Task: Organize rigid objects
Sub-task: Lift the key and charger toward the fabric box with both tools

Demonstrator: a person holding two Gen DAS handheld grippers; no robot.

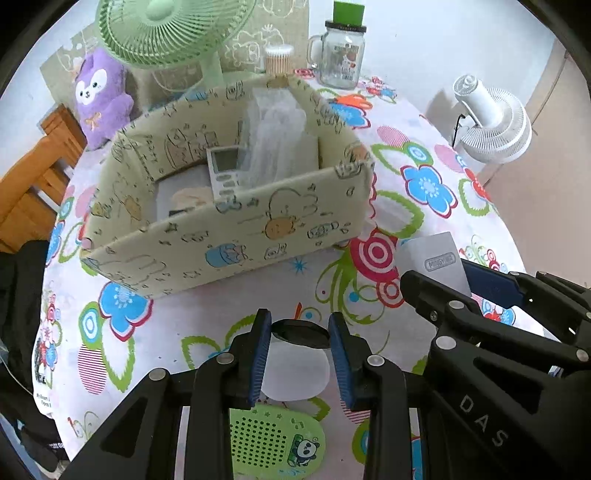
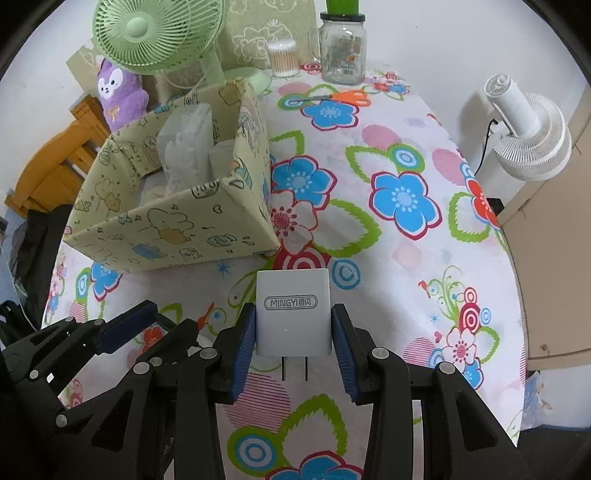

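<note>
The right gripper (image 2: 293, 332) is gripping a white charger (image 2: 292, 312) between its blue fingers (image 2: 243, 350), prongs pointing back toward the camera, above the flowered table (image 2: 406, 258). The left gripper (image 1: 299, 354) is closing its fingers (image 1: 258, 358) narrowly on a small white jar with a dark mouth (image 1: 297, 363), and a green perforated card (image 1: 275, 443) is lying on the table below them. Ahead of both pairs of fingers, a cream cartoon-print box (image 1: 229, 229) is sitting on the table, holding a remote control (image 1: 225, 170) and clear plastic wrapping (image 1: 277, 129). Beyond the box are standing a green fan (image 1: 166, 29), a glass jar (image 1: 341, 55) and a purple plush toy (image 1: 101, 96).
</note>
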